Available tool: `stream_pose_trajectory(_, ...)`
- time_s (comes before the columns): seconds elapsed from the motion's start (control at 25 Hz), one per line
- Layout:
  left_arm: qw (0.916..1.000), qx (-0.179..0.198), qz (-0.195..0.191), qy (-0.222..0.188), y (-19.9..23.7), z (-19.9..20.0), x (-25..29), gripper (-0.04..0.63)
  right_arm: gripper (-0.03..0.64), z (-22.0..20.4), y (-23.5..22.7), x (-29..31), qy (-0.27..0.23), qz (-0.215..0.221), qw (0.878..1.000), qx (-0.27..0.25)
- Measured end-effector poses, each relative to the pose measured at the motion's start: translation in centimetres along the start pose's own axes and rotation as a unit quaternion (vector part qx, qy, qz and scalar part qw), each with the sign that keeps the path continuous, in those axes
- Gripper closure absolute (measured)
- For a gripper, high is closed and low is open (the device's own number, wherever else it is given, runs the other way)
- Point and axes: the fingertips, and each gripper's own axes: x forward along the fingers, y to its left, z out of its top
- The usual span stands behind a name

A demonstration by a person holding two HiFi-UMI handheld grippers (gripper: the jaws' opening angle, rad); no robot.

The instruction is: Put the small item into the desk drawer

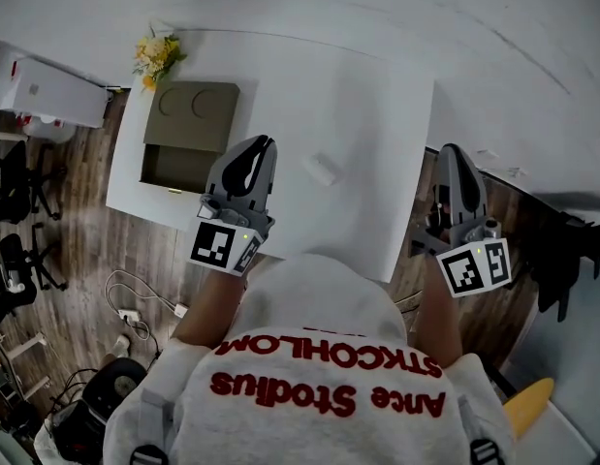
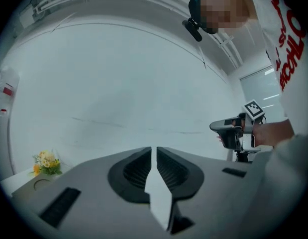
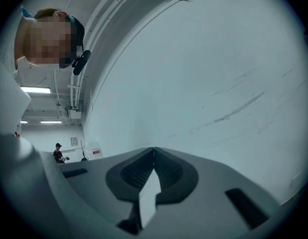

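Note:
A small white item (image 1: 322, 170) lies on the white desk (image 1: 377, 114), right of centre. At the desk's left stands an olive drawer unit (image 1: 195, 112) with its drawer (image 1: 175, 168) pulled out towards me. My left gripper (image 1: 264, 143) hovers over the desk between the drawer and the item, empty, its jaws shut but for a hairline slit (image 2: 154, 148). My right gripper (image 1: 449, 151) hangs just past the desk's right edge, also shut and empty (image 3: 154, 148). Both point level at the white wall. The left gripper view shows the right gripper (image 2: 234, 132) at its right.
A bunch of yellow flowers (image 1: 156, 56) stands at the desk's back left corner, behind the drawer unit. A white cabinet (image 1: 47, 90), office chairs (image 1: 18, 192) and cables (image 1: 135, 303) fill the wood floor at left. A distant person (image 3: 59, 153) stands far off.

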Motion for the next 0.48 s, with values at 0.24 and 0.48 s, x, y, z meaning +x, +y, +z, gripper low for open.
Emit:
stream_pose_trajectory(0.24, 0.9988, -0.015, -0.037, 0.027, 0.2, -2.7, 2.3, 0.526, 0.612, -1.7, -0.4, 1.7, 0.014, -0.016, 1.0, 0.007)
stream_pose_trajectory(0.48, 0.994, -0.039, -0.077, 0.067, -0.1, -6.1, 3.7, 0.489, 0.611, -3.4, -0.7, 2.9, 0.028, -0.028, 0.999, 0.016)
